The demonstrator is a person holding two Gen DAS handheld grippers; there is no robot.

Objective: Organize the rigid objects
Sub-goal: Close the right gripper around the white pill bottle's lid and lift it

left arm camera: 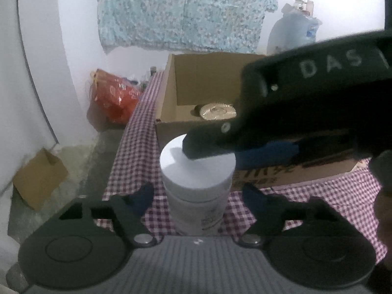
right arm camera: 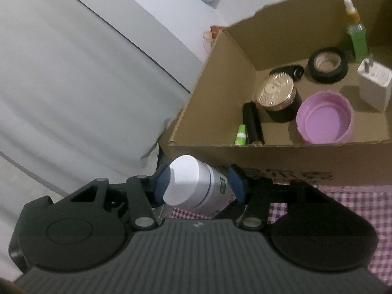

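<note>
Two grippers | right gripper (right arm camera: 199,185) is clamping white jar (right arm camera: 196,186) at its lid | left gripper (left arm camera: 198,196) is straddling it unclosed | cardboard box (right arm camera: 269,152) is lying just beyond.

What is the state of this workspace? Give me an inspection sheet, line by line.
Surface: purple-and-white checked tablecloth.
Job's things: white jar upright in front of the cardboard box; the box holds a purple lid, black tape roll, white charger, green bottle and black tube.
Clutter: red bag and cardboard piece on the floor.
Grippers: left tongs open around the jar's body; right tongs apparently clamped at its lid.
Cables: nothing seen.
Surroundings: floral cloth hanging on a white wall.
</note>
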